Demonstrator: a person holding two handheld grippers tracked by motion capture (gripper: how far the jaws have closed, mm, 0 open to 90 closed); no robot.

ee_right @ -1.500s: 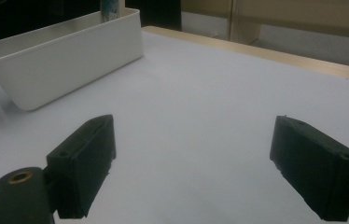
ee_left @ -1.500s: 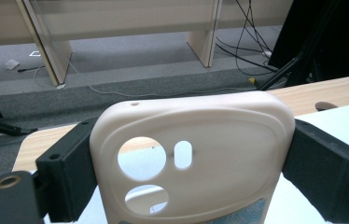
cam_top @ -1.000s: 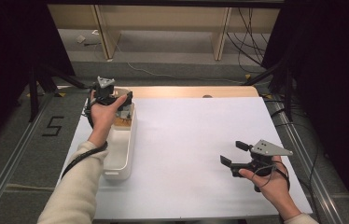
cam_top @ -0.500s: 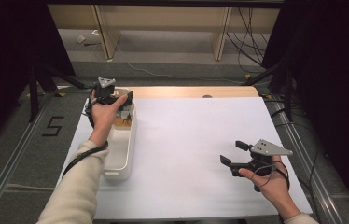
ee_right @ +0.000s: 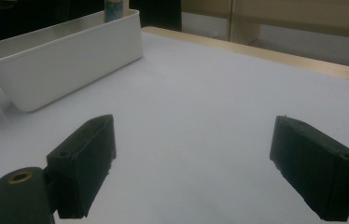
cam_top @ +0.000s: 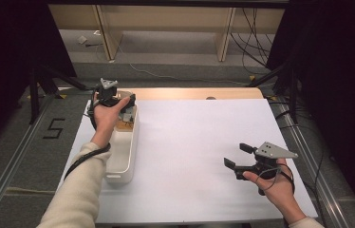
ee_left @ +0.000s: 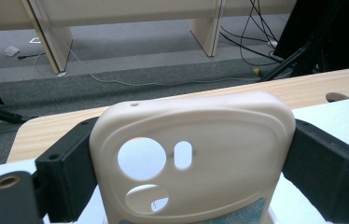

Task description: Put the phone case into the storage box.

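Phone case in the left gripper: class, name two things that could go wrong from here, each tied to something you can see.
1. The left gripper pinches the beige phone case only by its side edges; the soft case may flex and slip out.
2. It hangs over the far end of the white bin, near the rim; released off-centre, it could catch the wall and fall outside the bin.

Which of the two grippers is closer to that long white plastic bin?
The left gripper, holding a beige phone case over the white plastic bin. The right gripper hovers far across the table, open.

White table cover (cam_top: 199,142), floor cables (cam_top: 256,33)
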